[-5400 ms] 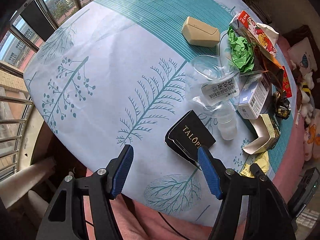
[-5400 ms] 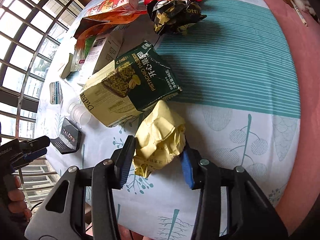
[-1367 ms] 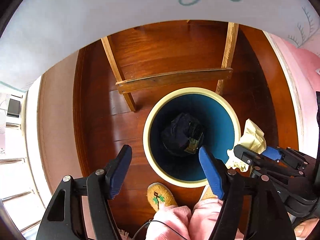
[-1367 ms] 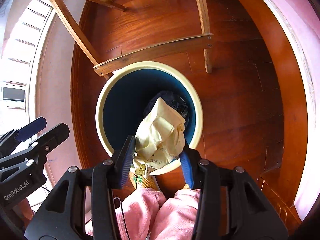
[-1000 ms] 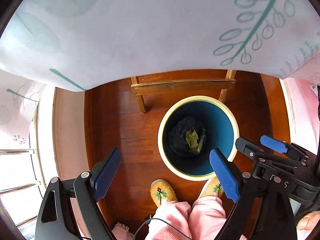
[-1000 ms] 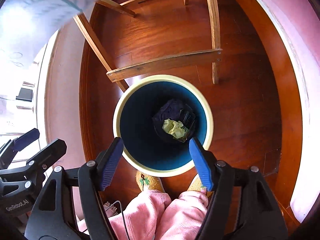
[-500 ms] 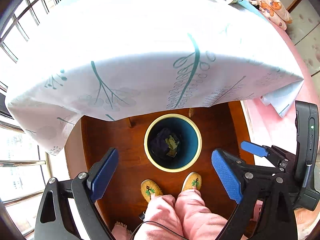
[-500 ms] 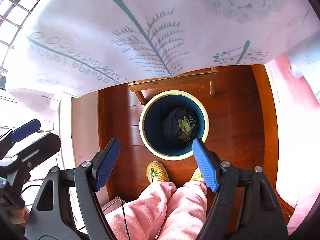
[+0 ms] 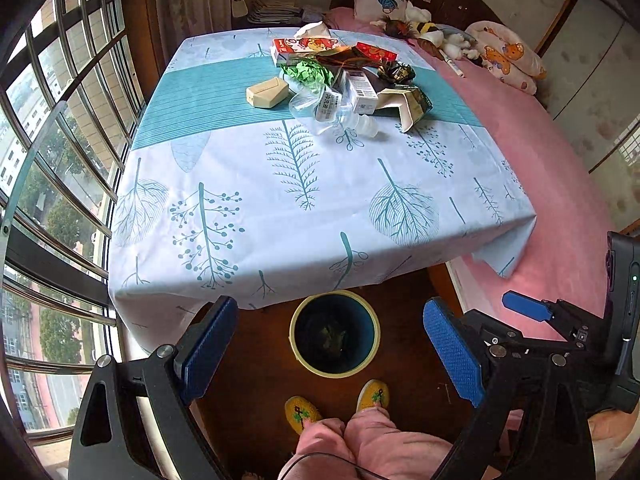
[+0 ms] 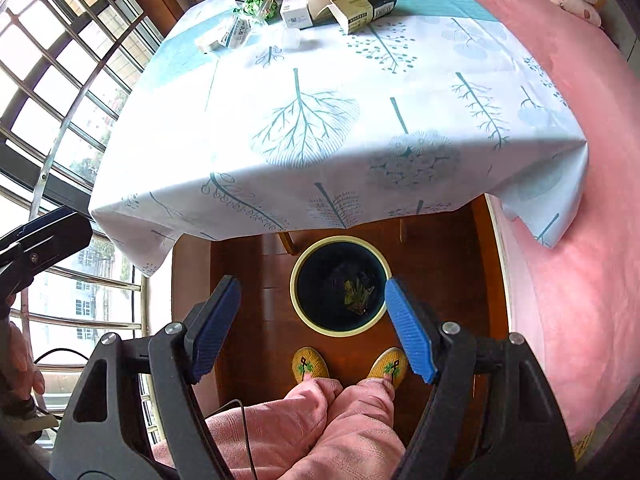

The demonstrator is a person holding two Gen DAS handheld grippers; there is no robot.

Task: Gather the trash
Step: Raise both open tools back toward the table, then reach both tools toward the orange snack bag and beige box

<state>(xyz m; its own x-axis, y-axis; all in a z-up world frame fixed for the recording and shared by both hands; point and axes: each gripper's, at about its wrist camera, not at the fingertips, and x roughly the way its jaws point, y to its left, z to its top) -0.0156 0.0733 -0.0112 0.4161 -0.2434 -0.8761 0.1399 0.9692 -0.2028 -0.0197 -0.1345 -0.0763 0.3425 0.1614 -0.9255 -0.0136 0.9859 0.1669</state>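
Trash (image 9: 344,80) lies piled on the counter (image 9: 280,184); my left tool (image 9: 326,352) and right tool (image 10: 312,328) hang released, empty, above the bin (image 10: 340,326).

Barred windows (image 9: 60,140), wood floor (image 9: 400,360), pink bed (image 9: 560,168), perhaps daylight

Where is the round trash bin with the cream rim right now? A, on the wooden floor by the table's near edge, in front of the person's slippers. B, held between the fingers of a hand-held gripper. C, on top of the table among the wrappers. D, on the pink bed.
A: the trash bin stands on the wooden floor, just beyond the slippers.
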